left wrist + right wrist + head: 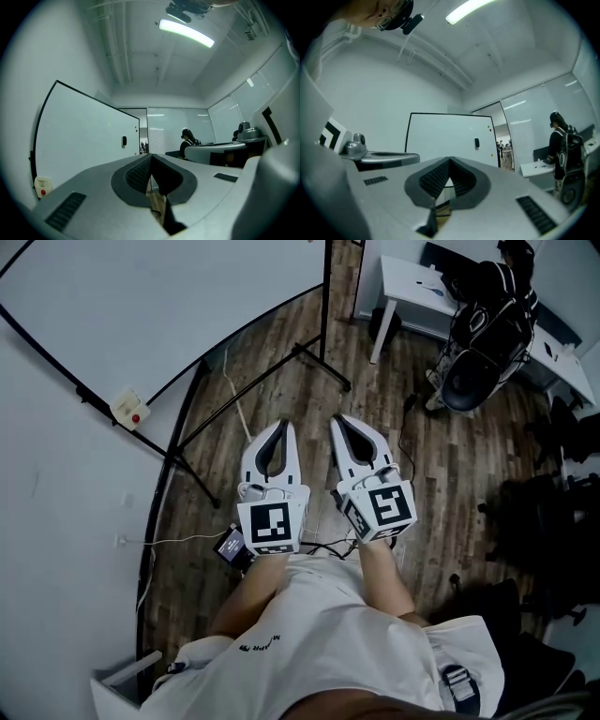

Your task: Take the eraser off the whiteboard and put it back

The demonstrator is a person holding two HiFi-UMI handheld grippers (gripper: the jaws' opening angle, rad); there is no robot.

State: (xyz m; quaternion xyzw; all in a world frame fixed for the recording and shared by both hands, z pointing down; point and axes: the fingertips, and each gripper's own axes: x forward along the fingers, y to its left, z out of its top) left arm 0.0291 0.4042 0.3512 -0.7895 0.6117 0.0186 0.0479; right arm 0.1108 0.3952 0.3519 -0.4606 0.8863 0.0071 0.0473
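on whiteboard across room, eraser untouched (small dark block). left gripper & right gripper both closed, empty. nothing done yet; approach, pull-off, replace all tbd.

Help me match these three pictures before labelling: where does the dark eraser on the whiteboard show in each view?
Head view: the eraser is not in it.
Left gripper view: eraser left of centre, by the right edge of the whiteboard.
Right gripper view: eraser right of centre, again by the board's right edge.
Shared landmark: the black-framed whiteboard, in all three.
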